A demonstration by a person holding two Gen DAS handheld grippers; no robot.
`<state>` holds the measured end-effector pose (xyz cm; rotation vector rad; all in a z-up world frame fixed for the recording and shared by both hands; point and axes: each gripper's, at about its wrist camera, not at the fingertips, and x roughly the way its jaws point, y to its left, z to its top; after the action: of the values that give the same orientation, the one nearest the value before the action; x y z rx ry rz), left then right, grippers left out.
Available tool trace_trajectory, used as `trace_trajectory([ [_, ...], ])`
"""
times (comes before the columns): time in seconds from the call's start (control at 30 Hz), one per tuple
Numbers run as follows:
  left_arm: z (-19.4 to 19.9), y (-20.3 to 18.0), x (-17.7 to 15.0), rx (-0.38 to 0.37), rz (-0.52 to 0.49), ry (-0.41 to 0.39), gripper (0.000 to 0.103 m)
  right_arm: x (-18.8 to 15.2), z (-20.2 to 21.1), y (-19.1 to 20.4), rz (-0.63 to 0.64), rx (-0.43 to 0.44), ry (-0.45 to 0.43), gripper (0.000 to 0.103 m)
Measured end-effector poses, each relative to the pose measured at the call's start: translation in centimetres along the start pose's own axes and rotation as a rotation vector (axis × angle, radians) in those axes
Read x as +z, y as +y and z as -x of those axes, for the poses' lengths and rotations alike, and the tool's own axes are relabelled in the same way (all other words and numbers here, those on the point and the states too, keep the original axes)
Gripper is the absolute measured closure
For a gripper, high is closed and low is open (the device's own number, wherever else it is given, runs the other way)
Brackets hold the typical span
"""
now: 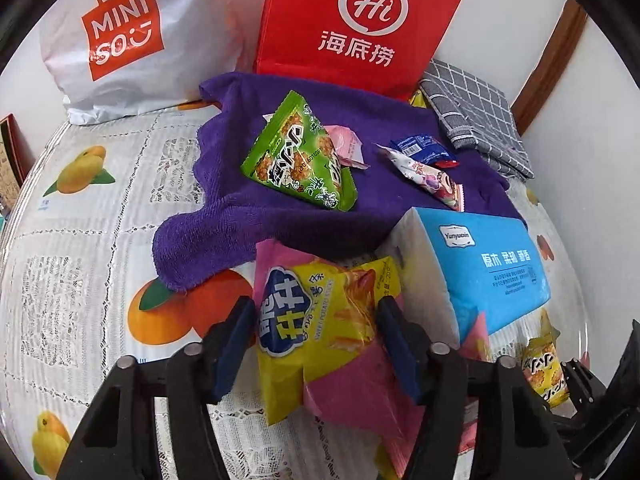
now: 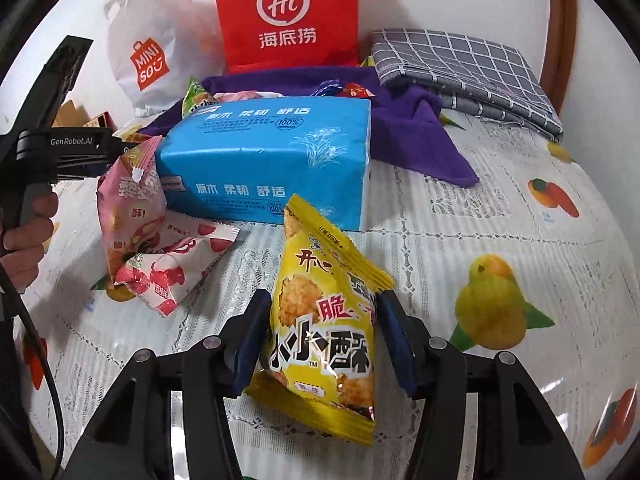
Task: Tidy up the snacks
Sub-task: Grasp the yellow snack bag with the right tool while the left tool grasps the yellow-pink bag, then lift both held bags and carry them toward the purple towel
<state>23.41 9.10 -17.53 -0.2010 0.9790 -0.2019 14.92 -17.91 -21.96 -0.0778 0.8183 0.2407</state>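
In the left wrist view my left gripper (image 1: 316, 336) is shut on a pink and yellow sweet-potato-stick snack bag (image 1: 324, 320), held just above the table. In the right wrist view my right gripper (image 2: 326, 336) is shut on a yellow crispy snack bag (image 2: 324, 332); that bag also shows in the left wrist view (image 1: 544, 368). The pink bag held by the left gripper (image 2: 132, 200) stands beside a pink-and-white snack packet (image 2: 176, 268). A green snack bag (image 1: 300, 156), a pink packet (image 1: 346, 146), a blue packet (image 1: 424, 148) and a white-pink wrapper (image 1: 428, 180) lie on the purple towel (image 1: 240, 208).
A blue tissue pack (image 1: 480, 272) lies between both grippers, also in the right wrist view (image 2: 272, 160). A red paper bag (image 1: 360, 24), a white MINISO bag (image 1: 120, 36) and a folded grey checked cloth (image 1: 472, 108) stand at the back by the wall. The fruit-print tablecloth (image 1: 80, 240) covers the table.
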Motion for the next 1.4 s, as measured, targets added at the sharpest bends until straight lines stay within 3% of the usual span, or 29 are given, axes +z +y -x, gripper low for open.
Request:
trace_trajectory([
  [0.3, 3.0, 0.1, -1.3, 0.015, -0.029, -0.032, 0.055, -0.1, 0.3, 0.1, -0.01, -0.012, -0.005, 0.053],
  [0.43, 5.3, 0.1, -2.0, -0.017, -0.01, -0.052, 0.055, 0.0, 1.3, -0.2, -0.055, 0.052, -0.006, 0.054],
  [0.73, 9.9, -2.4, -2.8, -0.053, -0.044, -0.116, 0.055, 1.5, 5.6, 1.0, -0.013, 0.027, -0.092, 0.055],
  [0.87, 10.9, -4.1, -2.6, -0.099, -0.056, -0.117, 0.055, 2.9, 7.6, 1.8, 0.011, 0.03, -0.122, 0.055],
  [1.03, 11.8, -6.2, -1.9, -0.098, -0.088, -0.133, 0.055, 5.0, 8.9, 1.5, -0.036, 0.109, -0.129, 0.055],
  [1.17, 12.1, -7.0, -0.9, -0.105, -0.096, -0.139, 0.055, 7.0, 9.6, 1.6, -0.038, 0.065, -0.148, 0.055],
  [1.4, 12.4, -7.8, 1.1, -0.11, -0.092, -0.152, 0.055, 10.2, 11.1, 1.8, -0.015, 0.068, -0.193, 0.055],
])
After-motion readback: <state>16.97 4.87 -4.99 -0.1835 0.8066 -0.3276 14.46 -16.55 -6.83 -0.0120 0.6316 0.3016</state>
